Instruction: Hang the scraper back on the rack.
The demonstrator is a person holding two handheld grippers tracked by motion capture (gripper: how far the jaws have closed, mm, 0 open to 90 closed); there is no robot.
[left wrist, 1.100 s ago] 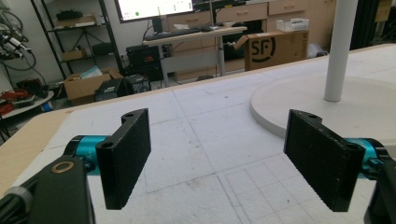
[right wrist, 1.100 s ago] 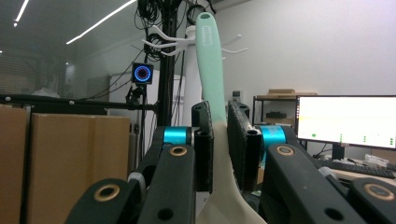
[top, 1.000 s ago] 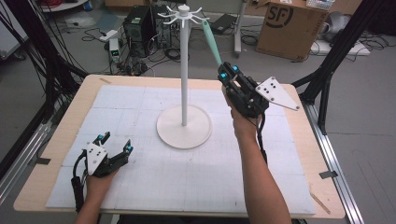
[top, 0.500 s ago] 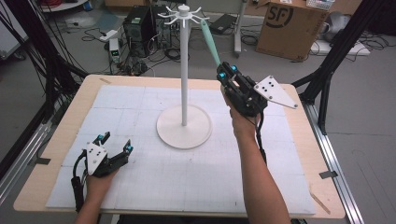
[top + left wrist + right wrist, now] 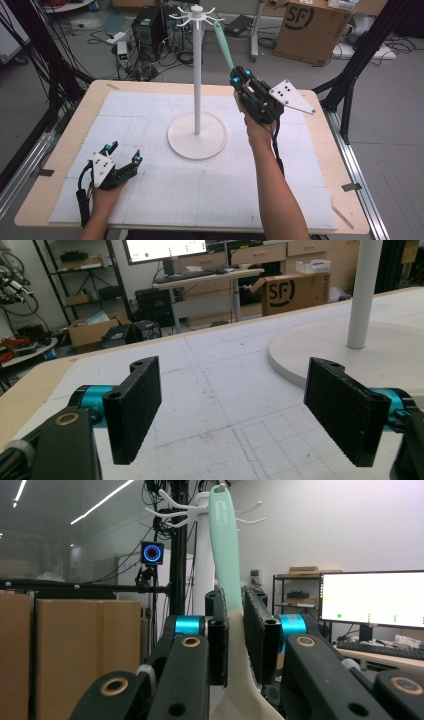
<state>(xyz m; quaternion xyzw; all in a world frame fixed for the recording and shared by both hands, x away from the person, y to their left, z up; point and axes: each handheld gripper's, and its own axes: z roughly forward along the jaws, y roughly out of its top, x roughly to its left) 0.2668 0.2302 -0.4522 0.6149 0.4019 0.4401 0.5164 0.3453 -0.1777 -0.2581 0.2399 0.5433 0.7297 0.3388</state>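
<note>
Hooks at the top of the white stand [image 5: 197, 75] are the landmark for everything here. Far to the lower left of the stand's round base, the left gripper [image 5: 121, 156] rests low over the white mat [image 5: 165, 200] with its jaws spread wide and nothing between them; the left gripper view shows both pads bare, with the base and the pole just ahead to the right.

Right of the pole and raised toward the hooks, the right gripper [image 5: 240, 76] is clamped on a mint-green spatula [image 5: 224, 46]. The right gripper view shows the pads pressing the flat handle [image 5: 225, 555] from both sides just above where it widens into the pale blade [image 5: 242, 690], with the handle's tip up among the hooks.

Judging by its look, the spatula is light and plastic or silicone: the handle fairly stiff, the blade probably softer and somewhat bendy. Its smooth, narrow handle could pivot or slip between flat pads, so the present hold low on the handle, across its flat faces, seems sound. Holding there leaves the tip free to meet a hook; squeezing the blade would likely flex it.
</note>
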